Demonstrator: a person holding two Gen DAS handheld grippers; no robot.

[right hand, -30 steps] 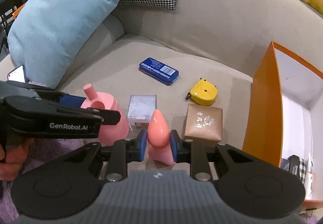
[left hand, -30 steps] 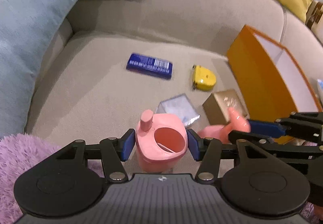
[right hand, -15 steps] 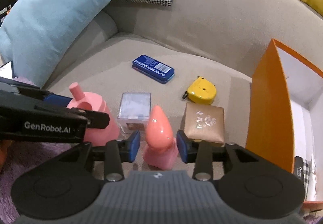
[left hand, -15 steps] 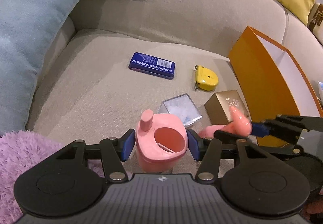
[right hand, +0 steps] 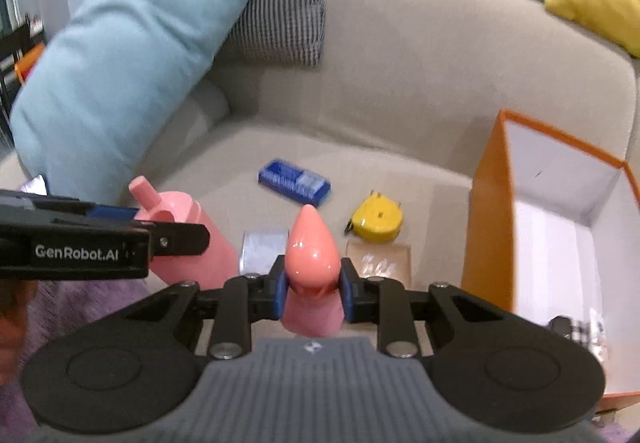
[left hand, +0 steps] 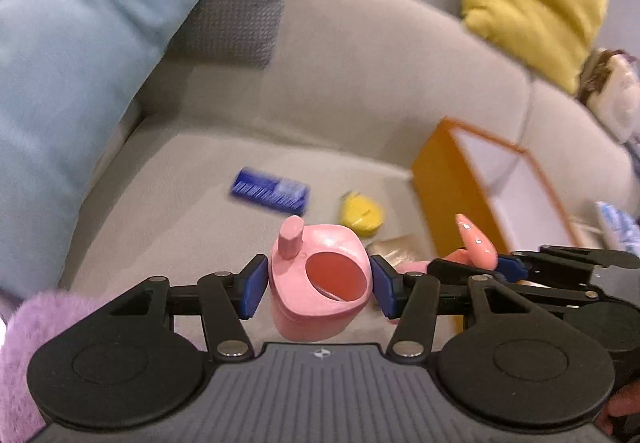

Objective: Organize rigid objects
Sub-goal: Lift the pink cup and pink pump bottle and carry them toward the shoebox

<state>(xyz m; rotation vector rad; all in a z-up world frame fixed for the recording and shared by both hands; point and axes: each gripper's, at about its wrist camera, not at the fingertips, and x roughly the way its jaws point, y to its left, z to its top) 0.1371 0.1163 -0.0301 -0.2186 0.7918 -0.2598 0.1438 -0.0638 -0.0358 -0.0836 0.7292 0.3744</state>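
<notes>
Left gripper [left hand: 318, 285] clenched on a pink plastic cup with a stub spout [left hand: 320, 279], held above the beige fabric sofa seat [left hand: 168, 203]. Right gripper [right hand: 313, 289] clamped on a glossy pink cone-shaped cap [right hand: 312, 247]. Open orange cardboard box [right hand: 486, 219] at three o'clock; blue tin [right hand: 294, 183] and yellow tape measure [right hand: 378, 219] at twelve.

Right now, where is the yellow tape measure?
The yellow tape measure lies on the sofa seat, right of the blue tin, left of the orange box, just behind the gold box.
</notes>
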